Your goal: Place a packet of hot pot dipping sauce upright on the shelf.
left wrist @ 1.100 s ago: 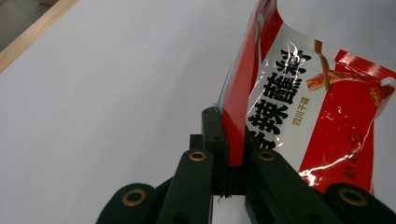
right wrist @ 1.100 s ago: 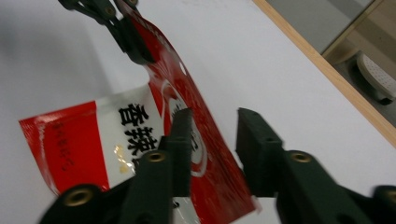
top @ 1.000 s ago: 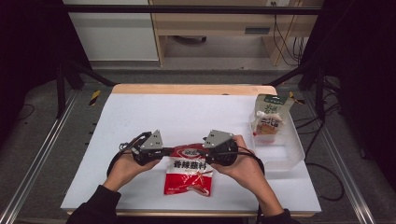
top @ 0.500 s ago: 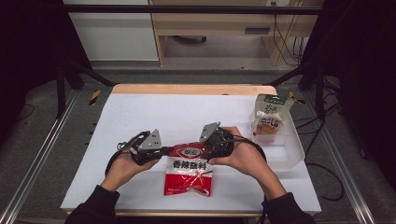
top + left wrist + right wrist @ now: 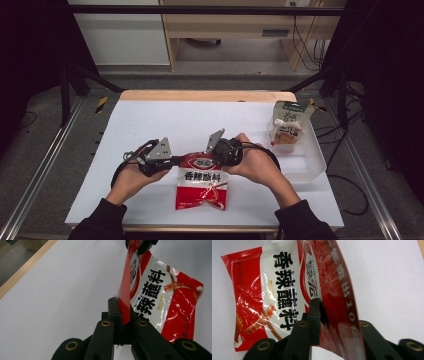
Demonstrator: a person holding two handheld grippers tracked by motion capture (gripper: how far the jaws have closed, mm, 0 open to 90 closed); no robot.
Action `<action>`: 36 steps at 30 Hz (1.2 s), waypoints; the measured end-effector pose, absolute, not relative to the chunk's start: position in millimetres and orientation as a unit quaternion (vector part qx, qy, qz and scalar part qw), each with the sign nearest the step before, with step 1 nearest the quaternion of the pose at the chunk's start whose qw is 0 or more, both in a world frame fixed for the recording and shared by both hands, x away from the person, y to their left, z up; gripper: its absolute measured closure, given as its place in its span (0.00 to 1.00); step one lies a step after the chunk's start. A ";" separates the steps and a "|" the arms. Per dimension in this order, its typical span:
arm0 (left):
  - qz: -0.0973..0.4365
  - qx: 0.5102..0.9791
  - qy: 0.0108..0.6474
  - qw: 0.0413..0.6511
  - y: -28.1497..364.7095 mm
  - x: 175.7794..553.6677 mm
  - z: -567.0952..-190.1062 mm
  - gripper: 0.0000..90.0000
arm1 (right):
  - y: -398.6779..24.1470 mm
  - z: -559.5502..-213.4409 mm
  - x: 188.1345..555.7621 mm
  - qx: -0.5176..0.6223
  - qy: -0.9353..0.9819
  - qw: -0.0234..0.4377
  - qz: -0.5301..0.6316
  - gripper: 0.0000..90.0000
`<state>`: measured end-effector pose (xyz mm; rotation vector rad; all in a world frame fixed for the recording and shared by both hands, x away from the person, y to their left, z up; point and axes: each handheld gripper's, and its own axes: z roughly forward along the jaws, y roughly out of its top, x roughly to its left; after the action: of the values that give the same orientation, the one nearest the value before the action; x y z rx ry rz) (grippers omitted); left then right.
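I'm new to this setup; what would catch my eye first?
The red and white packet near the table's front edge, its top pinched by the left gripper and right gripper from either side. At the right sits a clear tub holding a carton.

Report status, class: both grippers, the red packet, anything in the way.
Left gripper and right gripper both clamped on red sauce packet top edge. Packet's lower end on white table. Bin with carton far right, clear.

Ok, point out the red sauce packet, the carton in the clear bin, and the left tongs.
red sauce packet (image 5: 202,186), high view, middle of its printed face.
carton (image 5: 289,124), high view, its front panel.
left tongs (image 5: 121,326), left gripper view, between the tips clamping the packet's top edge.
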<state>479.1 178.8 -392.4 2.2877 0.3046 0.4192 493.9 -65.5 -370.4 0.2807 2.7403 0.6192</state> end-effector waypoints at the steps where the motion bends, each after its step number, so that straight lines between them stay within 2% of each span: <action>1: 0.165 0.899 0.120 0.388 178.8 479.1 -392.3 1.00 | -65.8 -370.2 494.1 0.099 0.958 0.157 0.217 0.89; 6: 0.162 0.894 0.128 0.397 181.4 479.6 -390.7 0.99 | -65.0 -368.8 492.8 0.102 0.959 0.149 0.219 0.98; 10: 0.160 0.888 0.136 0.408 186.1 480.7 -388.2 0.93 | -64.3 -365.9 492.1 0.104 0.958 0.147 0.222 0.99; 11: 0.160 0.887 0.138 0.411 187.0 481.0 -388.2 0.89 | -64.7 -364.7 492.6 0.101 0.959 0.145 0.223 0.99; 13: 0.160 0.885 0.145 0.414 189.4 481.0 -387.7 0.72 | -65.3 -361.0 493.0 0.099 0.959 0.143 0.224 0.99; 19: 0.163 0.879 0.161 0.419 197.9 477.6 -386.7 0.47 | -70.1 -343.9 494.0 0.103 0.955 0.141 0.239 0.99; 23: 0.170 0.875 0.173 0.419 205.3 476.7 -386.5 0.40 | -73.0 -333.9 493.3 0.103 0.954 0.144 0.243 0.99; 36: 0.174 0.862 0.219 0.422 233.6 483.6 -394.4 0.32 | -77.4 -311.9 487.0 0.096 0.952 0.147 0.252 0.99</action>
<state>483.6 233.6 -394.4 2.1588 0.5475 0.4366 487.0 -77.4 -311.9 0.2772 2.7379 0.7249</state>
